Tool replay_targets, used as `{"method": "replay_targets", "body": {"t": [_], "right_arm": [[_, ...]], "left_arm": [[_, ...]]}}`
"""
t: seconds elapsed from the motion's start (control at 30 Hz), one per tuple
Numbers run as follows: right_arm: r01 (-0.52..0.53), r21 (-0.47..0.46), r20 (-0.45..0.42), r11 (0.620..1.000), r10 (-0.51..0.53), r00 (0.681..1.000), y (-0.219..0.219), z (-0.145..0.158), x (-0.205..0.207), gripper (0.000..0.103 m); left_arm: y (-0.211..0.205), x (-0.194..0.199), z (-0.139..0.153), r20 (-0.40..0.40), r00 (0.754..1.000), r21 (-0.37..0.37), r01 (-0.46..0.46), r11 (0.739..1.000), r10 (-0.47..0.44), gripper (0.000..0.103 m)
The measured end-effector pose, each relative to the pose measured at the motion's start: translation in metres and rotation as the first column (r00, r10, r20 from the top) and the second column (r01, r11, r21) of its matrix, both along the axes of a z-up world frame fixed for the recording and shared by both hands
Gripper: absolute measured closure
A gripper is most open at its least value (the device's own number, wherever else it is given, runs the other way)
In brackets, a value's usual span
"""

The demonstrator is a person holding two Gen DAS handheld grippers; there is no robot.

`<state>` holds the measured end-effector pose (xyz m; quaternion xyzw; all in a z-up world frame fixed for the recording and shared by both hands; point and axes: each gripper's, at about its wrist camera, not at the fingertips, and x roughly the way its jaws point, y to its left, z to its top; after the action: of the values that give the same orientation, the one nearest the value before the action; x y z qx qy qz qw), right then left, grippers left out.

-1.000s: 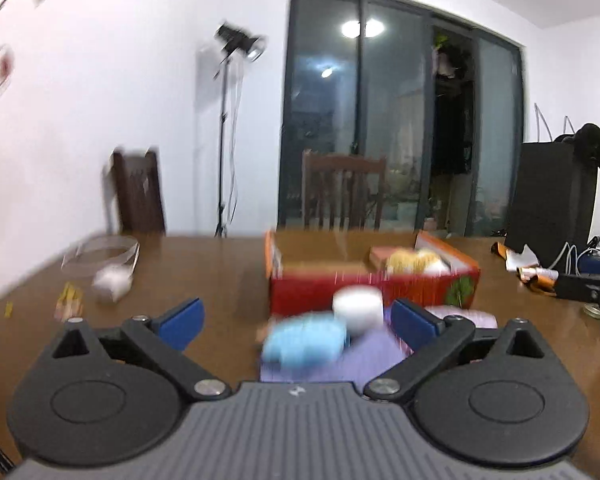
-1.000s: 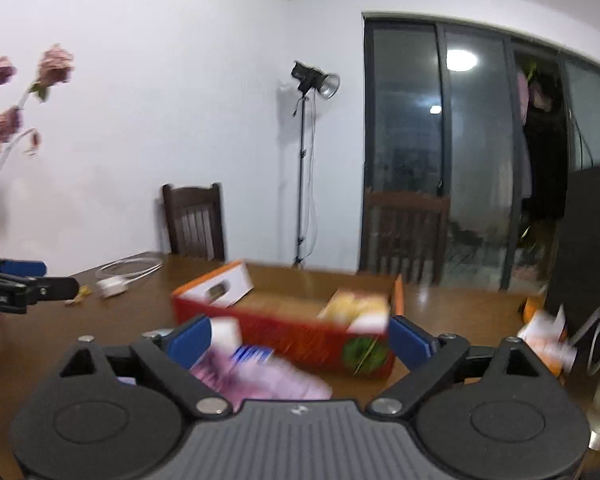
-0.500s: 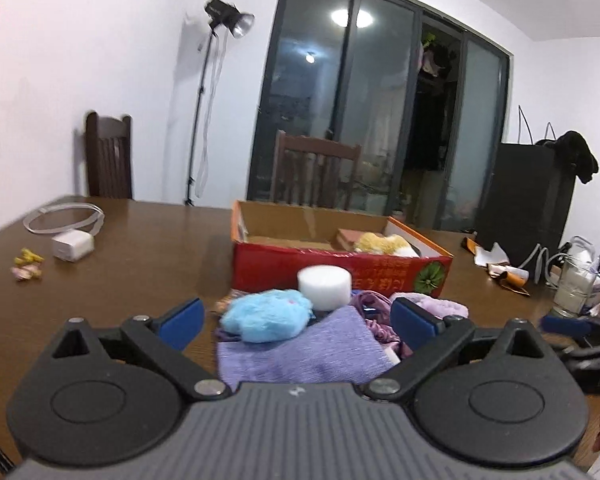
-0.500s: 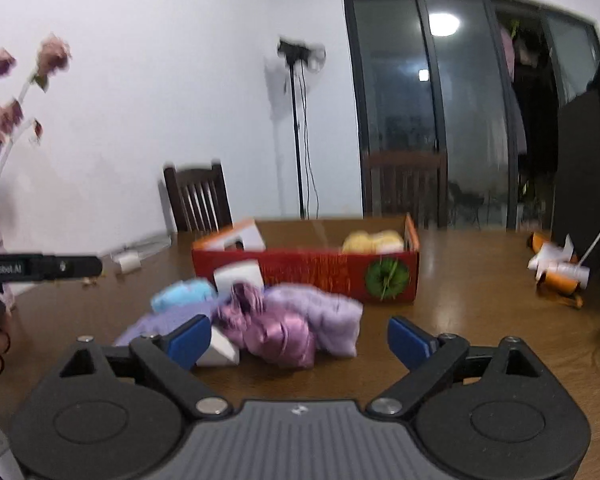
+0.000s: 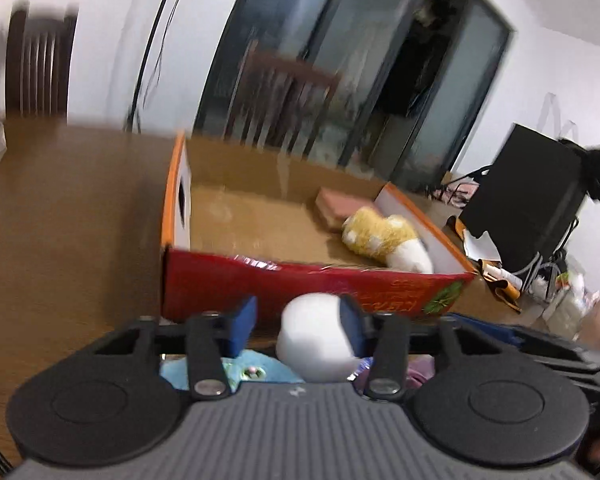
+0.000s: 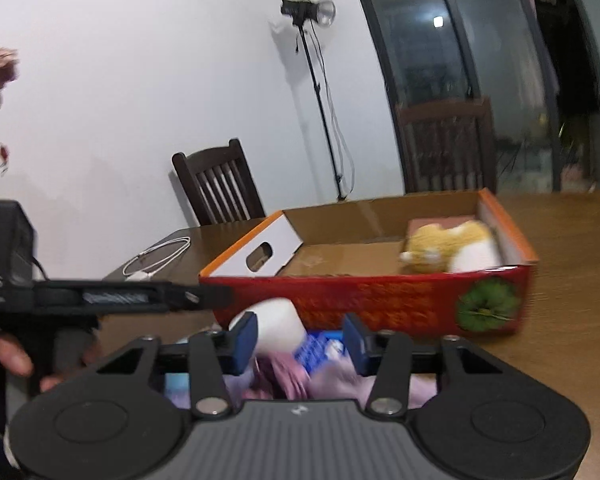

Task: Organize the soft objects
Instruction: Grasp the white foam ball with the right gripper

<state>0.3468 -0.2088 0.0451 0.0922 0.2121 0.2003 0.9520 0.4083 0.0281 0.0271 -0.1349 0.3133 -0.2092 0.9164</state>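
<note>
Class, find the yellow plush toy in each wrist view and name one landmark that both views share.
Left wrist view: the yellow plush toy lies right of centre, in the box's far right corner.
Right wrist view: yellow plush toy right of centre, same corner.
Shared landmark: the red cardboard box.

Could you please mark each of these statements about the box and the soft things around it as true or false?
1. A yellow plush toy lies inside the red box. True.
2. The white foam cylinder is already in the box. False: it is outside, in front of the box's near red wall.
3. A pink block lies in the box beside the plush toy. True.
4. The box is packed full. False: most of its cardboard floor is bare.
5. A white cable lies coiled on the table. True.
</note>
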Motion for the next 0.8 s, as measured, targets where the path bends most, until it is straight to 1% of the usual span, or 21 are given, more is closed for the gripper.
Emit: {"method": "replay_targets", "body": {"t": [0.03, 0.07, 0.1, 0.13, 0.17, 0.2, 0.33, 0.4, 0.47, 0.67, 0.73, 0.8], "right_arm": [[-0.002, 0.026, -0.028, 1.0, 0.003, 1.0, 0.004, -0.003, 0.017, 0.065], [-0.001, 0.049, -0.054, 0.999, 0.003, 0.999, 0.006, -0.006, 0.03, 0.068], [-0.001, 0.063, -0.081, 0.998, 0.006, 0.997, 0.01, -0.01, 0.041, 0.073], [-0.006, 0.078, -0.109, 0.997, 0.015, 0.994, 0.013, -0.015, 0.052, 0.076], [-0.013, 0.088, -0.127, 0.996, 0.024, 0.992, 0.015, -0.019, 0.057, 0.08], [-0.026, 0.097, -0.139, 0.995, 0.039, 0.989, 0.018, -0.024, 0.061, 0.081], [-0.047, 0.134, -0.145, 0.99, 0.067, 0.987, 0.017, -0.035, 0.065, 0.081], [-0.053, 0.144, -0.145, 0.988, 0.074, 0.987, 0.015, -0.038, 0.066, 0.082], [-0.057, 0.131, -0.133, 0.99, 0.075, 0.988, 0.015, -0.038, 0.064, 0.083], [-0.082, 0.116, -0.118, 0.99, 0.096, 0.988, 0.016, -0.034, 0.061, 0.087], [-0.082, 0.104, -0.101, 0.991, 0.093, 0.991, 0.016, -0.028, 0.057, 0.088], [-0.083, 0.099, -0.043, 0.992, 0.088, 0.995, 0.016, -0.017, 0.047, 0.088]], "left_arm": [[0.002, 0.008, -0.006, -0.033, 0.999, -0.032, -0.001, 0.999, 0.0, 0.064], [0.005, 0.012, -0.012, -0.059, 0.998, -0.061, -0.004, 0.998, 0.0, 0.068], [0.007, 0.013, -0.017, -0.074, 0.997, -0.084, 0.004, 0.996, -0.01, 0.071], [0.009, 0.014, -0.021, -0.081, 0.997, -0.113, 0.01, 0.994, -0.019, 0.072], [0.012, 0.014, -0.023, -0.09, 0.996, -0.133, 0.006, 0.991, -0.018, 0.075], [0.014, 0.014, -0.026, -0.102, 0.995, -0.149, 0.002, 0.989, -0.018, 0.075], [0.026, 0.02, -0.035, -0.158, 0.987, -0.236, -0.006, 0.972, -0.033, 0.075], [0.027, 0.019, -0.035, -0.151, 0.988, -0.236, -0.005, 0.972, -0.031, 0.076], [0.024, 0.017, -0.034, -0.135, 0.99, -0.227, -0.002, 0.974, -0.03, 0.08], [0.019, 0.012, -0.027, -0.092, 0.995, -0.188, 0.019, 0.982, -0.036, 0.083], [0.016, 0.006, -0.016, -0.051, 0.998, -0.182, 0.03, 0.983, -0.04, 0.084], [0.016, -0.009, 0.002, 0.008, 0.999, -0.195, 0.039, 0.98, -0.039, 0.084]]}}
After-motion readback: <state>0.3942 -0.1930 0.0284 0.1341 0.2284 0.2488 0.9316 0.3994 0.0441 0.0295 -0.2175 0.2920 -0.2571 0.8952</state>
